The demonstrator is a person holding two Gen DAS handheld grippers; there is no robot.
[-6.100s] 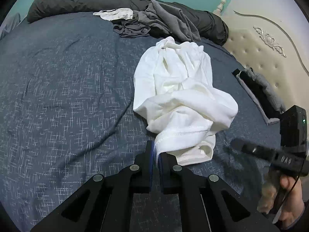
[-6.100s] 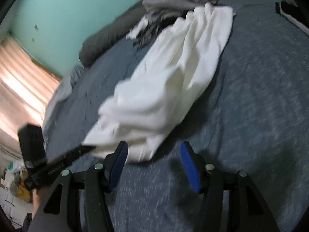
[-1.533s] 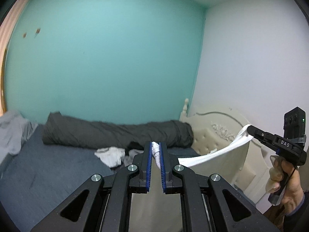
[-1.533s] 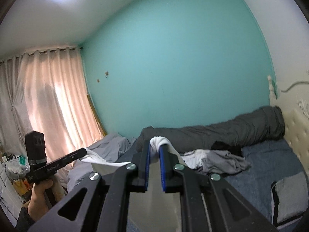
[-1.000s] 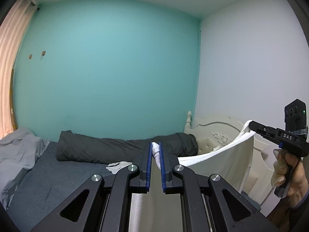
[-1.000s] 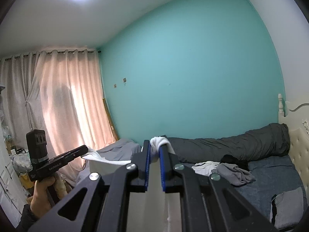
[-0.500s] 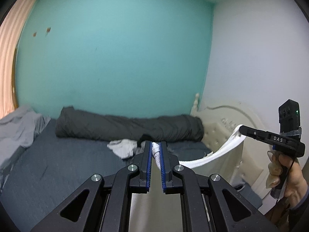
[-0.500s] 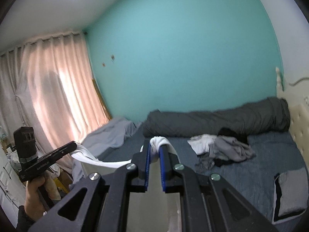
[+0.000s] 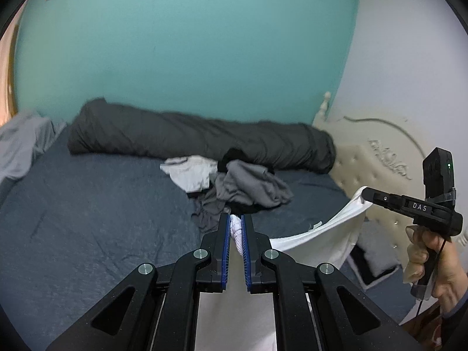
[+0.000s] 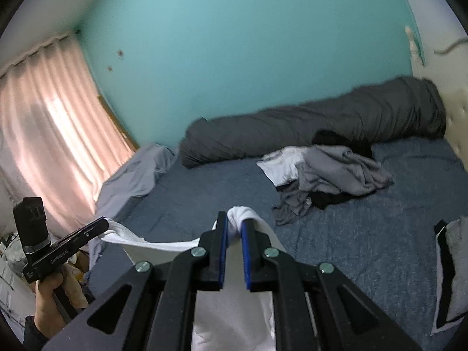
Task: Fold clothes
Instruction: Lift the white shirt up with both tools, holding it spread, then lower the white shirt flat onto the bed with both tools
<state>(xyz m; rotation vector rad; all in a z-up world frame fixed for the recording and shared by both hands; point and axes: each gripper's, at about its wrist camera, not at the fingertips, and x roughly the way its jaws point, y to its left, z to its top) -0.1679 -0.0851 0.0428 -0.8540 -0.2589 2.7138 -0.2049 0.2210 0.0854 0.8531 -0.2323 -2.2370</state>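
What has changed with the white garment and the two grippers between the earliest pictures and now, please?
The white garment has been lifted off the bed, where it lay crumpled, and is now stretched in the air between both grippers. The right gripper, open before, has closed on one bunched part. The left gripper stays shut on its part. The pile of grey clothes is unmoved.

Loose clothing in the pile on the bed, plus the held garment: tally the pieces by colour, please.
White, held between both grippers: 1 white garment
White or pale, in the pile: 1
Grey: 1 crumpled bundle, piece count unclear
Black: 1
Total: 4 at least
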